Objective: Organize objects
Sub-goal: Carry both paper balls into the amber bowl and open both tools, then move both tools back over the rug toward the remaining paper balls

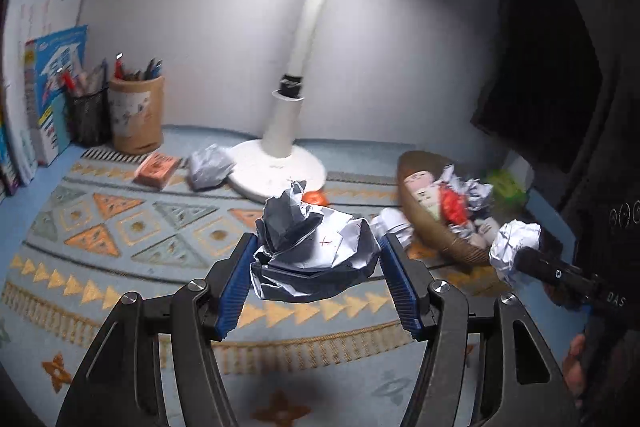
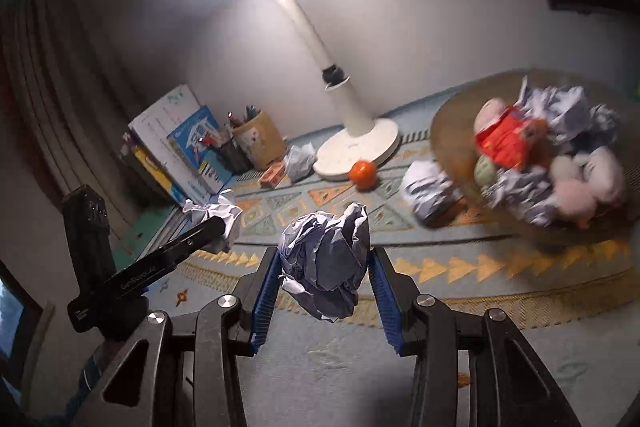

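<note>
Two crumpled paper balls ride clear of the patterned table: the left gripper (image 1: 316, 263) has its jaws clamped on one paper wad (image 1: 316, 251), the right gripper (image 2: 323, 269) on another paper ball (image 2: 324, 263). A brown basket (image 2: 452, 131) heaped with paper and toys sits near the table's right edge, beside the white lamp (image 2: 356, 143).

I am at a home study desk: ahead of my fingers stands a white desk lamp (image 1: 280, 147), to their left pen holders (image 1: 136, 115) and propped workbooks (image 1: 52, 83), below a patterned cloth (image 1: 120, 227), to their right a basket (image 2: 452, 131) of soft toys.
</note>
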The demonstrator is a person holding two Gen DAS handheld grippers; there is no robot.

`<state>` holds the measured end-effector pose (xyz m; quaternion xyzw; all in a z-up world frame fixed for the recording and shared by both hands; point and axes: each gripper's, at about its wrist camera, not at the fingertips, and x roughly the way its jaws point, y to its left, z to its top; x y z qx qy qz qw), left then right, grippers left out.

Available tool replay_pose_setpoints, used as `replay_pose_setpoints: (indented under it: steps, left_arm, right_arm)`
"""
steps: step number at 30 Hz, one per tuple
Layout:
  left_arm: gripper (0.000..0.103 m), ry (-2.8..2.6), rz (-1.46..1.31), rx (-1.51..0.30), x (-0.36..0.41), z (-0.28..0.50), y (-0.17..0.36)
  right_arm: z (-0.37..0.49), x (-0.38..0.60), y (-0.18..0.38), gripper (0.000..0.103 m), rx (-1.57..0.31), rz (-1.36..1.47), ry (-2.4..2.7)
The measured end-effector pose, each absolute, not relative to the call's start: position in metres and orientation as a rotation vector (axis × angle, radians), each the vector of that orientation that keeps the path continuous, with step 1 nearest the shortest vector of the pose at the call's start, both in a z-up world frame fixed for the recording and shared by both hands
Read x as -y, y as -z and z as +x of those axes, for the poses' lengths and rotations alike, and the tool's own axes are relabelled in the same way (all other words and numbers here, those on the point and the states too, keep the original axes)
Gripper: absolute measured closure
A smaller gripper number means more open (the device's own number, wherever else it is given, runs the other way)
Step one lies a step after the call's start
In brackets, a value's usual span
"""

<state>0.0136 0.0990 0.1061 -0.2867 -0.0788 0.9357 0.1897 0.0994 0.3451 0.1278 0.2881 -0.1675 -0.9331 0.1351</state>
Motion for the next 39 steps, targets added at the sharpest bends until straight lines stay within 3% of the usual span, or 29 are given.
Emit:
replay_pose_setpoints:
  steps: [4, 12, 14, 17, 19, 22, 28, 31, 35, 39]
  left_arm:
    - [0.043, -2.489, -0.762, 0.224, -0.155, -0.020, -0.132]
    - [0.043, -2.372, -0.811, 0.179, -0.249, -0.089, -0.120]
    - [0.032, -2.353, -0.790, 0.143, -0.264, -0.092, -0.115]
    - [0.015, -2.337, -0.798, 0.125, -0.276, -0.096, -0.107]
    - [0.015, -2.322, -0.824, 0.126, -0.277, -0.095, -0.103]
    - [0.015, -2.333, -0.848, 0.114, -0.263, -0.086, -0.100]
    - [0.014, -2.459, -0.843, 0.195, -0.183, -0.046, -0.110]
    - [0.001, -2.543, -0.860, 0.256, -0.130, -0.019, -0.109]
    - [0.001, -2.671, -0.934, 0.169, -0.078, 0.008, -0.093]
    - [0.001, -2.783, -1.047, 0.206, -0.028, 0.016, -0.064]
  right_arm:
    - [0.104, -0.394, -0.167, 0.059, 0.421, 0.739, 2.970]
    - [0.046, -0.487, -0.162, 0.059, 0.611, 0.897, 3.175]
    - [0.033, -0.497, -0.155, 0.059, 0.642, 0.950, 3.164]
    - [0.024, -0.508, -0.145, 0.051, 0.659, 1.000, 3.168]
    - [0.024, -0.512, -0.141, 0.049, 0.672, 1.014, 3.170]
    - [0.033, -0.511, -0.137, 0.040, 0.693, 1.015, 3.173]
    - [0.056, -0.484, -0.144, 0.040, 0.698, 0.972, 3.097]
    - [0.068, -0.448, -0.155, 0.037, 0.630, 0.915, 3.041]
    - [0.070, -0.388, -0.154, 0.037, 0.522, 0.902, 2.926]
    - [0.061, -0.317, -0.121, 0.037, 0.394, 0.998, 2.799]
